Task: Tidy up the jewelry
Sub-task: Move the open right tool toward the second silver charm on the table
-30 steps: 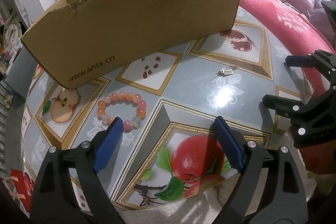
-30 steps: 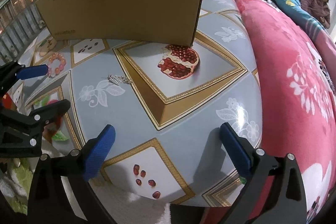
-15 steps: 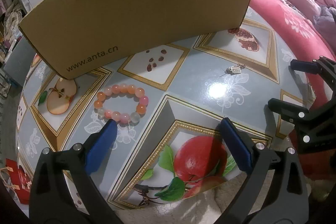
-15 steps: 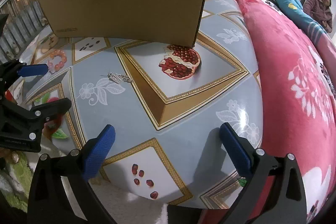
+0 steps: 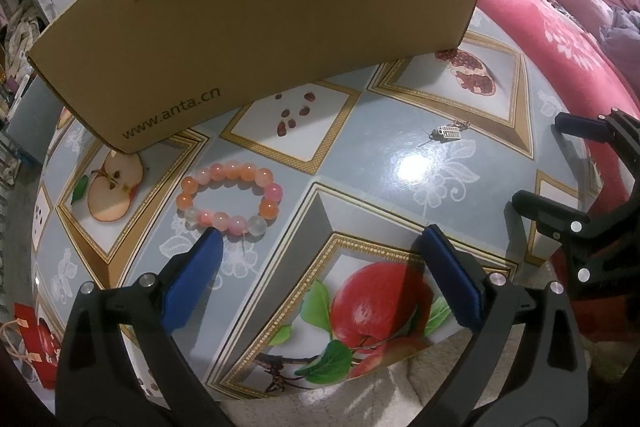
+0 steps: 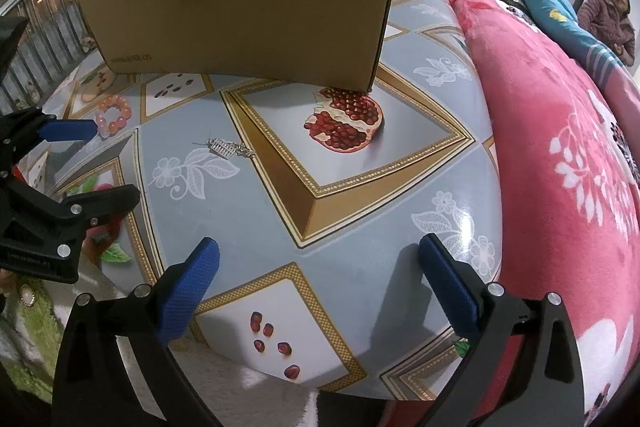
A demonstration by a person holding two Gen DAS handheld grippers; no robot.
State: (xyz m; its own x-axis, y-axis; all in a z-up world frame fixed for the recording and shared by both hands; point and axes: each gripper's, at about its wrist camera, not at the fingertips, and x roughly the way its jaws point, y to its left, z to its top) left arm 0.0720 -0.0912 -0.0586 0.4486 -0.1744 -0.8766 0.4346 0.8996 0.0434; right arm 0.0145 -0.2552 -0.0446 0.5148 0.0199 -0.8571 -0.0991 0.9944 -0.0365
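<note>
My left gripper point(image 5: 320, 247) hangs over the near part of the table point(image 5: 360, 163), tilted down, jaws spread wide with nothing between them. My right gripper point(image 6: 318, 259) sits in the same attitude, jaws also wide apart and empty; only printed tablecloth shows between its blue pads point(image 6: 188, 291).

Landmark: the box point(image 5: 272, 23), a brown cardboard carton standing at the far side of the table, its top edge torn.

Positions relative to the box:
- Bracelet point(image 5: 230, 195): a ring of pink, orange and clear beads lying flat on the table in front of the box, below its left front corner. In the left wrist view the tip of my left pad point(image 5: 192, 283) overlaps the bracelet's near edge; I cannot tell whether it touches the beads. In the right wrist view the bracelet point(image 6: 114, 113) lies just beyond the left gripper's blue tip.
- Pendant point(image 5: 448, 133): a small silver piece with a short chain, lying flat in front of the box near its right end, well apart from the bracelet. It is clear of both grippers.

A pink floral blanket point(image 6: 580, 147) borders the table to the right of the box.
</note>
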